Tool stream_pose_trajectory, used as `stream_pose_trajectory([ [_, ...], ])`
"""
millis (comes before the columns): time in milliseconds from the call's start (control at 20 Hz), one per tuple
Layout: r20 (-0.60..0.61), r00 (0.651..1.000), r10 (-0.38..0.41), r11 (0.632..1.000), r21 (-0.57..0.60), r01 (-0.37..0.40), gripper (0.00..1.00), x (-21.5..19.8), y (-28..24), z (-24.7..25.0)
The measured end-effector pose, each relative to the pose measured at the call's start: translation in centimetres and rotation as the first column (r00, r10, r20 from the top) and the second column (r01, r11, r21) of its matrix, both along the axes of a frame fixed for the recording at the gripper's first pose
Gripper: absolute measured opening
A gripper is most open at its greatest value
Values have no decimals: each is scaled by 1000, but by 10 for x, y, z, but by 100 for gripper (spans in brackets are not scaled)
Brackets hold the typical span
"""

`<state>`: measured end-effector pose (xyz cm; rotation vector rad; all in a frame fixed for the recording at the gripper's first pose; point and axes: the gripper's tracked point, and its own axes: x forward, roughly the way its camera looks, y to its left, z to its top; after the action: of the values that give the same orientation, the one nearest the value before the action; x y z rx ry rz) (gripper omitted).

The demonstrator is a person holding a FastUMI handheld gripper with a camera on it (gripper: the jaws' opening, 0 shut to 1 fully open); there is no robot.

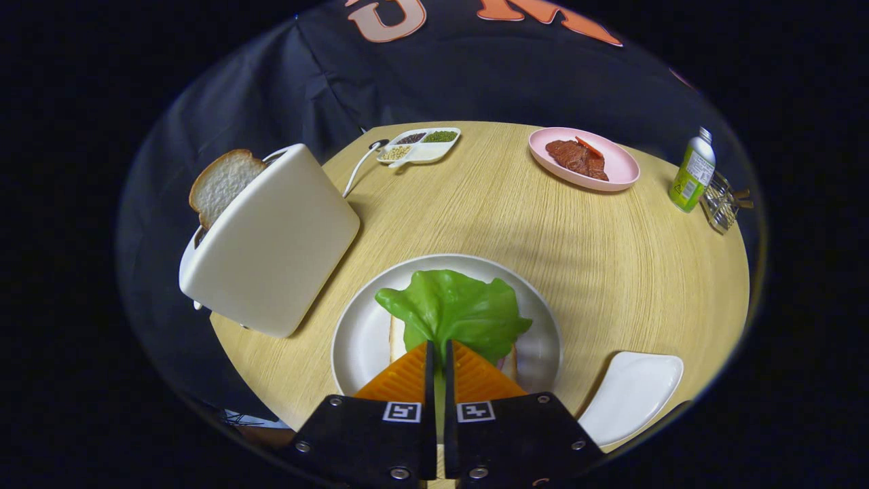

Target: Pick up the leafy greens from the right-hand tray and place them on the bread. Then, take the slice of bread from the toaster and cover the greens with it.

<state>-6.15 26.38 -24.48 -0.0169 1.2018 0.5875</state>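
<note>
The hand-held gripper [438, 360] sat at the bottom centre of the frame, its two fingers drawn almost together with only a thin slit between them, clamped on the near edge of the leafy greens [453, 309]. The single leaf spread away from the fingertips toward the middle of the frame, lying over one slice of bread [396, 339], of which only pale strips showed at either side of the fingers. Both rested on one round plate [353, 333] on the worktop [489, 210].

The relation that mattered for the coming move, as I judged it, was the toaster [271, 238]: it stood at the left of the frame, up and to the left of the fingertips, tilted in this view, just beside the plate's rim. One slice in the toaster [220, 182] stood up out of its slot at the upper left, its broad face toward the camera. Once the leaf was let go, the gripper would have to swing left and away, with the fingers set to close across the slice's thin dimension.

Counted otherwise: one white tray [635, 397] at the lower right, holding nothing; one pink dish [621, 166] of red meat at the upper right; one divided dish [421, 146] of seeds at top centre; one green bottle [692, 173] at the far right.
</note>
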Motion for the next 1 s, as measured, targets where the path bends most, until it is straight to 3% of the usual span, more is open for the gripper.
stream_pose_trajectory([
  [300, 22, 999, 38, 999, -1, -38, 23, -5, 3, 10],
  [400, 37, 999, 35, 999, -1, -35, 34, -1, 3, 20],
  [550, 57, 998, 10, 1000, 5, -10, 61, 8, 5, 38],
  [650, 78, 997, 2, 1000, 4, -2, 71, 16, 8, 53],
  [850, 78, 997, -16, 998, 64, 11, 83, 24, 31, 92],
  [1000, 57, 998, -13, 997, 75, 8, 85, 25, 49, 115],
])
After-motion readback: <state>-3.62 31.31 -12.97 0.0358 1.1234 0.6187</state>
